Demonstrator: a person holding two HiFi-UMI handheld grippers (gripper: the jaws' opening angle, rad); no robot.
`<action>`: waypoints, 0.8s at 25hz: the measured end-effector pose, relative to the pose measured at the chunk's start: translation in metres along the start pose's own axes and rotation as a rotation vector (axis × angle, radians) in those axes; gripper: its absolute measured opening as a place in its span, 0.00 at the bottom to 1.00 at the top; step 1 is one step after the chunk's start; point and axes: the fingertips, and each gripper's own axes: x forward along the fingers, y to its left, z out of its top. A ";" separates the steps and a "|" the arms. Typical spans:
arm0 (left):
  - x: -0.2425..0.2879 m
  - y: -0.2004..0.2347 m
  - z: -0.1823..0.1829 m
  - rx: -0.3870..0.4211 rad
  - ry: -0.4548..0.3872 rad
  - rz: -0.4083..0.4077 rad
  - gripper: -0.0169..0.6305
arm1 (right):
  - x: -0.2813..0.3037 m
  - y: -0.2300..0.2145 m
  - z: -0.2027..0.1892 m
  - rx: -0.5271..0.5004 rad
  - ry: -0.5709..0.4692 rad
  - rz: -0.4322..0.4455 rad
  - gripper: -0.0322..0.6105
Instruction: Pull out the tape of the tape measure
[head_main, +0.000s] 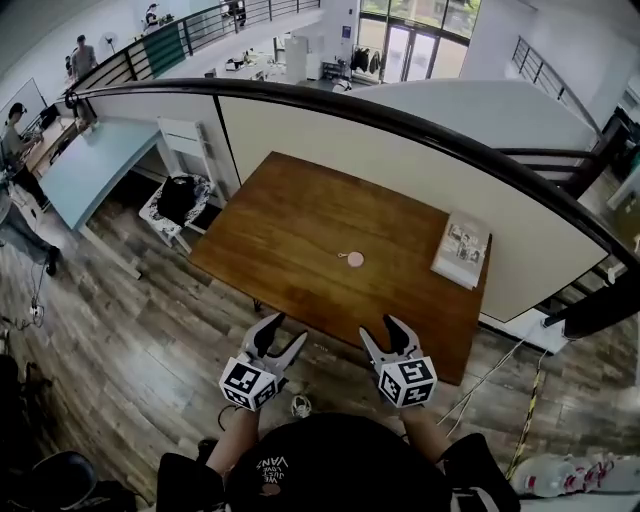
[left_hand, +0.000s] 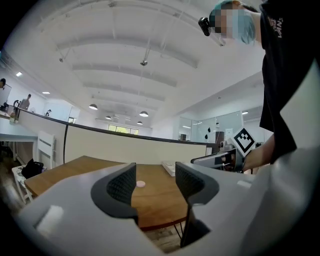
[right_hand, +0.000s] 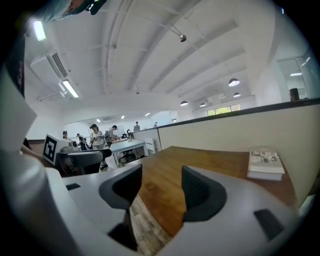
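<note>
Both grippers are released and empty: the left gripper (head_main: 283, 332) and right gripper (head_main: 380, 330) hover at lower centre, short of the wooden table (head_main: 290, 215). The small pink tape measure (head_main: 352, 259) lies mid-frame, untouched. It looks light, so a clumsy pinch could skid it away.

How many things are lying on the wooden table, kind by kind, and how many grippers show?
Pink tape measure: 1
Book: 1 (one volume or a thin stack, I cannot tell)
Grippers: 2, the left gripper and the right gripper, both open and empty
Total: 4, of which 2 lie on the table
</note>
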 end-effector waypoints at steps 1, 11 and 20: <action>0.003 0.009 0.000 0.002 0.005 -0.019 0.38 | 0.007 0.001 0.001 0.008 -0.005 -0.021 0.39; 0.029 0.066 0.002 0.017 0.034 -0.163 0.38 | 0.048 -0.002 0.006 0.044 -0.011 -0.164 0.39; 0.084 0.079 -0.010 0.000 0.050 -0.202 0.38 | 0.075 -0.043 0.001 0.038 0.047 -0.182 0.39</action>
